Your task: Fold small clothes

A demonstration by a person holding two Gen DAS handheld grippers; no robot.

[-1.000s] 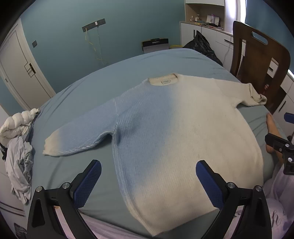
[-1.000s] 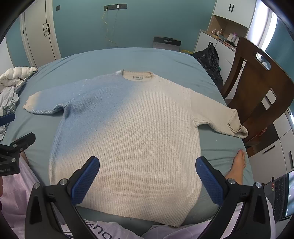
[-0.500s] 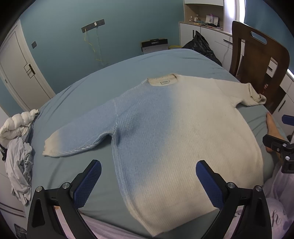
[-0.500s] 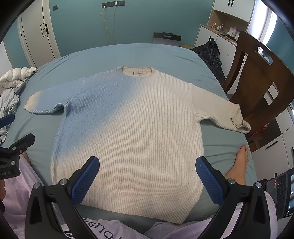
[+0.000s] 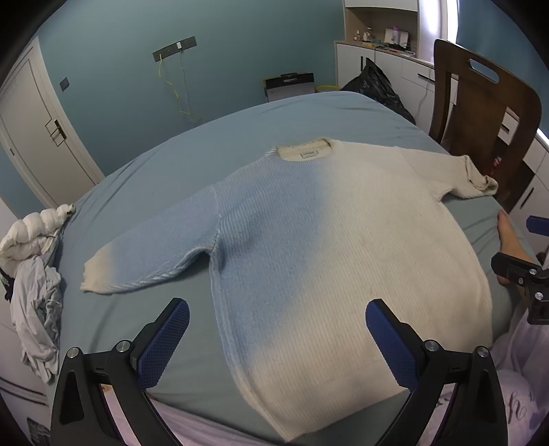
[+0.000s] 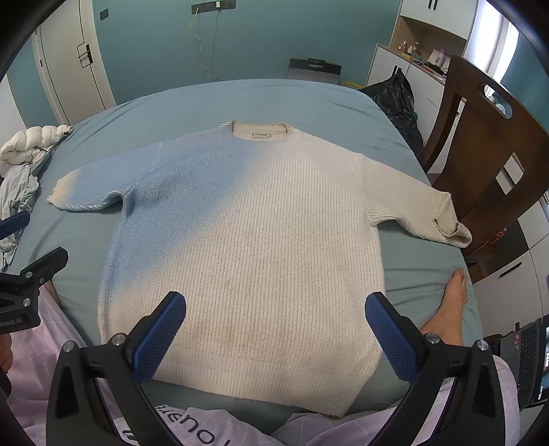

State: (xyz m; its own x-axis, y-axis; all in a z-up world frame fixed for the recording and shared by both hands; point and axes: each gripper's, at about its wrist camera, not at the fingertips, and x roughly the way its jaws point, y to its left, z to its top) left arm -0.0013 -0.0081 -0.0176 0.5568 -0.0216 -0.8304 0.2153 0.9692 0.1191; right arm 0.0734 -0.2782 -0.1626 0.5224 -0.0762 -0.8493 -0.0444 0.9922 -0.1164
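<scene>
Blue-sheeted bed (image 6: 308, 99) beside teal wall (image 6: 260, 31), wooden chair (image 6: 487, 144).

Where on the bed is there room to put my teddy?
Bare sheet lies beyond the sweater's collar, toward the far bed edge, and beside its blue sleeve. The left edge holds a clothes pile; a foot crowds the right.

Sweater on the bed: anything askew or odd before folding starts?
Mostly fine: the sweater lies flat and spread on the bed. Its right cuff is turned back on itself, while the left cuff lies flat. There are faint yellowish marks near the hem. Both grippers hover open, not touching it.
</scene>
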